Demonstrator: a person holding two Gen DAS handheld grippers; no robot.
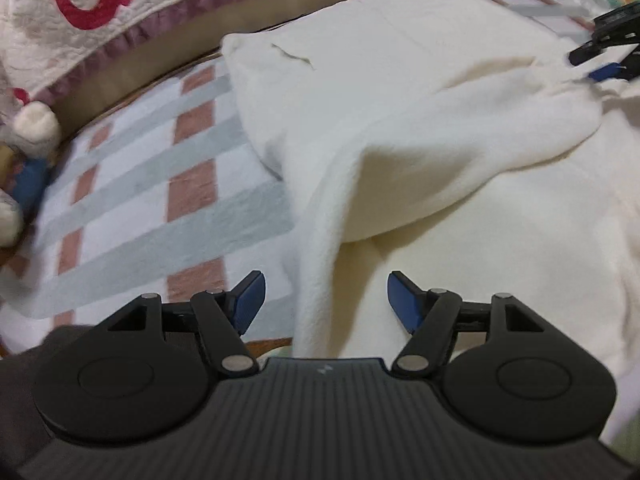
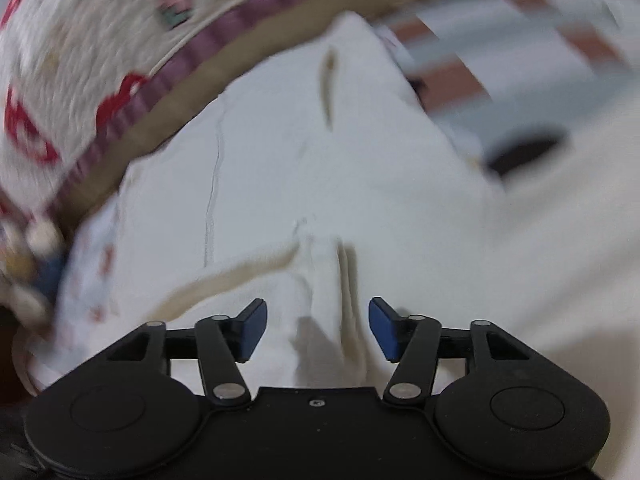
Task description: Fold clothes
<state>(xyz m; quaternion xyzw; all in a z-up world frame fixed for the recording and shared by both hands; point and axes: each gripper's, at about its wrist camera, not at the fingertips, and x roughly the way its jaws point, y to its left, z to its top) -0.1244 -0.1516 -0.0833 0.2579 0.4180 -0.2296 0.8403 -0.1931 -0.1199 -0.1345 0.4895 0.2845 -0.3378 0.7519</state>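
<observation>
A cream fleece garment (image 1: 420, 120) lies spread on a checked bed cover, one layer folded over the rest with a raised, rounded fold near the middle. My left gripper (image 1: 326, 300) hovers over its near edge with blue pads wide apart; a ridge of fabric runs between them, untouched. In the right wrist view the same cream garment (image 2: 300, 152) fills the frame, with a pocket slit at the top. My right gripper (image 2: 318, 328) is open above a bunched pleat of cloth that lies between the pads without being pressed. That right gripper (image 1: 604, 56) also shows far right in the left wrist view.
The checked cover (image 1: 160, 184) in white, grey and pink stretches left of the garment. A quilt (image 1: 100, 8) with red cartoon prints and a purple border rises behind. Small plush toys (image 1: 28, 148) sit at the left edge. The right wrist view is motion-blurred.
</observation>
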